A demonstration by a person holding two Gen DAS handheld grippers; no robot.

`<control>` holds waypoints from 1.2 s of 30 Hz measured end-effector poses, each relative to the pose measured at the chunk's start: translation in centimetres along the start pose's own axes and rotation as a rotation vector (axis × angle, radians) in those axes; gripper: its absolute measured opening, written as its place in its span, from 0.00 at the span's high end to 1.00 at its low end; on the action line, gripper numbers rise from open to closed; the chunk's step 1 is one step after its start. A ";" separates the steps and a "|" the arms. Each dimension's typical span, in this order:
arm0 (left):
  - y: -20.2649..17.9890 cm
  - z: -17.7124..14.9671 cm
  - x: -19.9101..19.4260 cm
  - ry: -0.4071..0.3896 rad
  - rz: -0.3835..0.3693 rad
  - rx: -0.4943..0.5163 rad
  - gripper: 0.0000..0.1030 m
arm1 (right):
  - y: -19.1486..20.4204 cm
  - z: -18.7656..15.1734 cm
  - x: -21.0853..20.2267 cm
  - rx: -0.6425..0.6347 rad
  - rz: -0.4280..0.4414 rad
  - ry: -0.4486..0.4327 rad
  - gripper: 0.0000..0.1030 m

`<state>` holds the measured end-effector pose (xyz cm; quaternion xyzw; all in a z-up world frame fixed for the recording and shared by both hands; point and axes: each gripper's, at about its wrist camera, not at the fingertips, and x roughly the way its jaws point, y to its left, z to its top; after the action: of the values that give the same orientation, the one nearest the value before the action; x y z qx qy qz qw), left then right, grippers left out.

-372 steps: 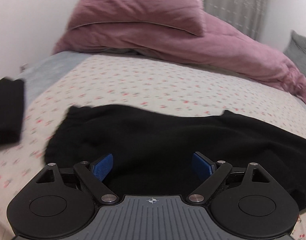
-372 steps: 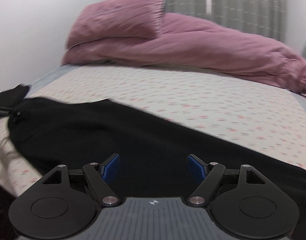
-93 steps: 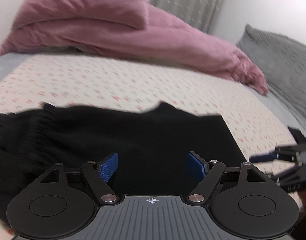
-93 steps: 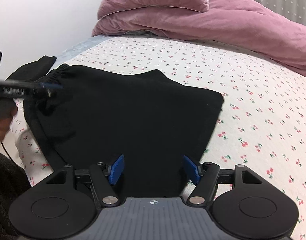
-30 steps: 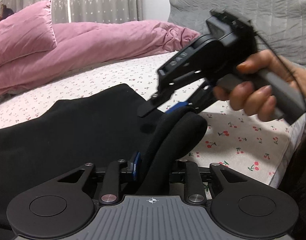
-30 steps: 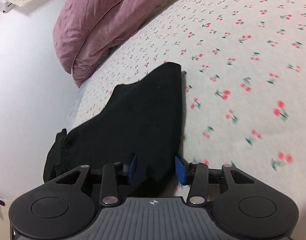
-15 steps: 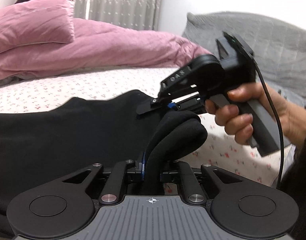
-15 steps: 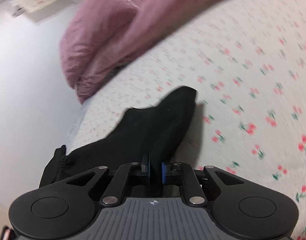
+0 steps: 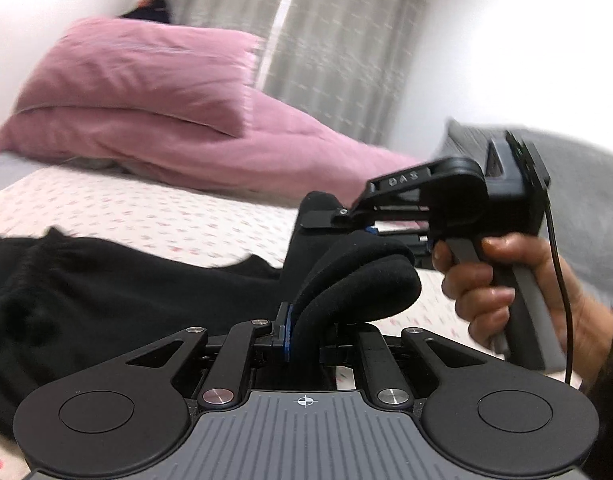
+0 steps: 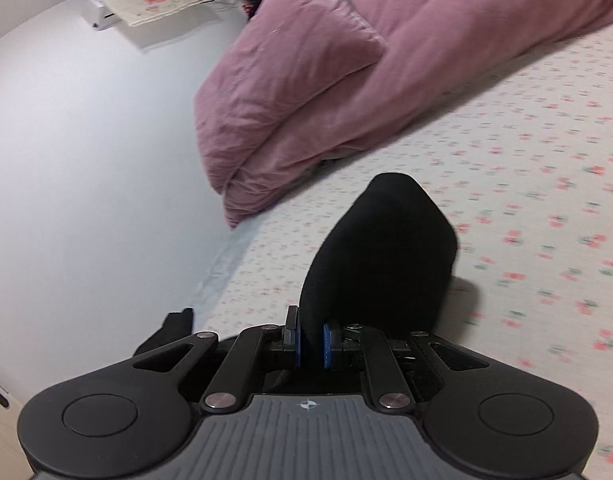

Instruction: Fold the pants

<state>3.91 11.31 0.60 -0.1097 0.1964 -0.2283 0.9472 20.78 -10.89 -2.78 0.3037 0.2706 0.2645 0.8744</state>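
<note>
Black pants [image 9: 106, 292] lie across the cherry-print bed sheet [image 9: 154, 216], with their right end lifted off it. My left gripper [image 9: 302, 340] is shut on a rolled fold of that end, which bulges out ahead of the blue pads. Just beyond it, the right gripper [image 9: 346, 220] held in a hand [image 9: 486, 292] pinches the same end a little higher. In the right wrist view my right gripper [image 10: 310, 340] is shut on the black pants [image 10: 382, 252], whose cloth stands up in a hump above the sheet [image 10: 546, 184].
A pink pillow [image 9: 146, 76] on a pink duvet [image 9: 226, 156] lies at the back of the bed, with grey curtains [image 9: 334, 52] behind. A grey cushion [image 9: 586, 200] sits at the right. A white wall [image 10: 86, 160] runs along the bed's left side, with another black garment [image 10: 174, 328] near that edge.
Both grippers have closed on the pants' end and lifted it off the sheet, swinging leftward. The views now face the pillow and wall.
</note>
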 end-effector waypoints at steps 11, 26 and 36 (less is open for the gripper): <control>7.1 1.3 -3.9 -0.096 0.138 -0.274 0.91 | 6.5 -0.5 7.8 -0.039 0.089 0.054 0.87; 14.9 1.0 -8.2 -0.251 0.309 -0.631 0.90 | 12.4 -3.2 16.9 -0.028 0.118 0.155 0.87; 17.2 -0.1 -8.6 -0.258 0.476 -0.763 0.85 | 14.2 -5.7 20.9 -0.082 0.029 0.221 0.83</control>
<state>3.58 30.36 -1.82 -0.4297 0.1666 0.0996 0.8819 27.89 14.06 -3.53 0.2405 0.3500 0.3198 0.8470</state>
